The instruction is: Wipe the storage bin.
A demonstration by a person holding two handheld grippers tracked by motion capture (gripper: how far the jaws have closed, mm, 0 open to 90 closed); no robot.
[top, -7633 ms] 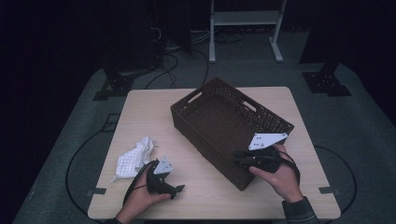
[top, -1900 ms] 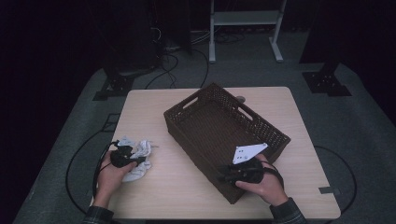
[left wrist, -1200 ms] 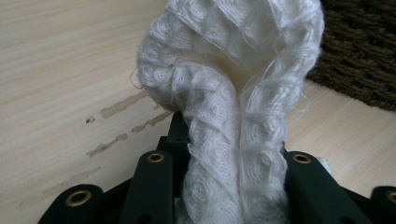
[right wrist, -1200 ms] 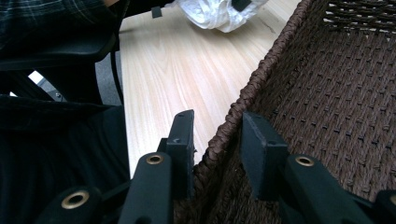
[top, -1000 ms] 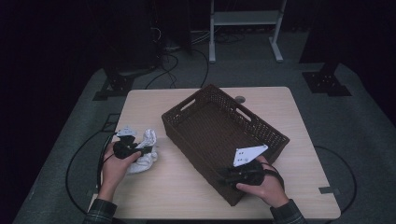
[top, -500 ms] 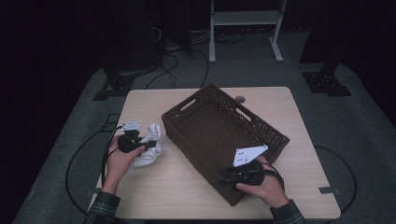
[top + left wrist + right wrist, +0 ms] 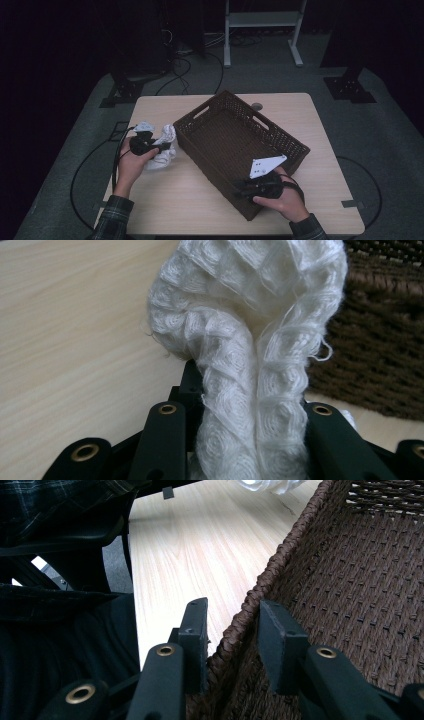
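Note:
A dark brown woven basket (image 7: 235,145) stands slantwise in the middle of the table. My right gripper (image 7: 242,189) is shut on the rim of its near corner (image 7: 235,630), one jaw outside the wall and one inside. A crumpled white cloth (image 7: 162,149) lies at the table's left, just beside the basket's left wall. My left gripper (image 7: 156,146) is shut on the cloth, and a thick fold (image 7: 250,390) rises between its jaws, with the basket wall (image 7: 380,355) close behind it.
The light wood table (image 7: 200,200) has bare room along its front and at the back right. A small round grommet (image 7: 256,106) sits near the back edge. Cables trail over the floor at the left, and a white stand (image 7: 260,20) rises behind the table.
My left gripper has closed on the cloth and carried it up and right toward the basket. My right gripper has kept its hold on the basket corner, and the basket has turned slightly.

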